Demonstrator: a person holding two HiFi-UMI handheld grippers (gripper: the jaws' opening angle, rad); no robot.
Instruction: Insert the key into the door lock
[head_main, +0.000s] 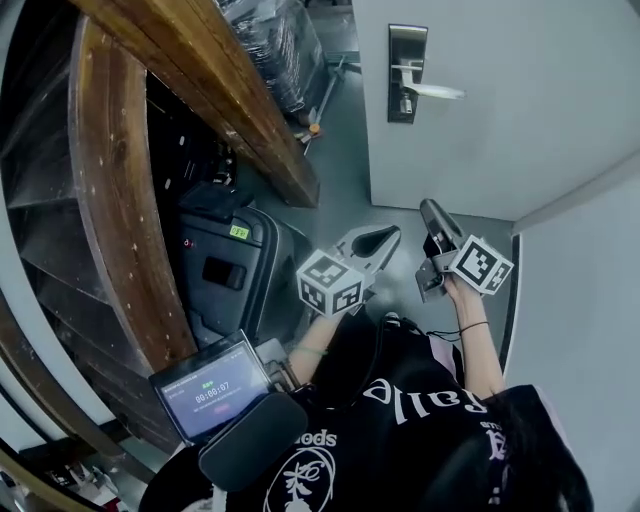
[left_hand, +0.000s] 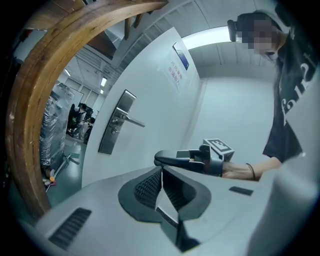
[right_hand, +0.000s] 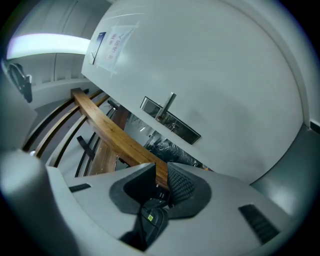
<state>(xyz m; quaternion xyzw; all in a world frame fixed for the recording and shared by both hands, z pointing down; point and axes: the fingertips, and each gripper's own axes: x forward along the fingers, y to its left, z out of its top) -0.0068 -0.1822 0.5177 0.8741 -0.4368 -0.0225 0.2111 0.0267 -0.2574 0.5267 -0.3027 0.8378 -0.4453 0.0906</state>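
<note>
The white door (head_main: 500, 120) carries a dark lock plate (head_main: 407, 75) with a silver lever handle (head_main: 432, 91); the plate also shows in the left gripper view (left_hand: 117, 129) and the right gripper view (right_hand: 170, 120). My right gripper (head_main: 430, 208) points at the door, some way below the plate. It is shut on a small dark key (right_hand: 152, 219) with a green sticker, held deep between the pads (right_hand: 182, 187). My left gripper (head_main: 385, 235) hovers beside it, shut with nothing between its pads (left_hand: 147, 187). The right gripper (left_hand: 170, 159) shows from the side there.
A curved wooden stair beam (head_main: 215, 70) runs along the left. Below it stand a dark suitcase (head_main: 225, 265) and a lit tablet screen (head_main: 212, 385). A wrapped pallet (head_main: 270, 40) sits far back. A white wall (head_main: 590, 260) closes the right.
</note>
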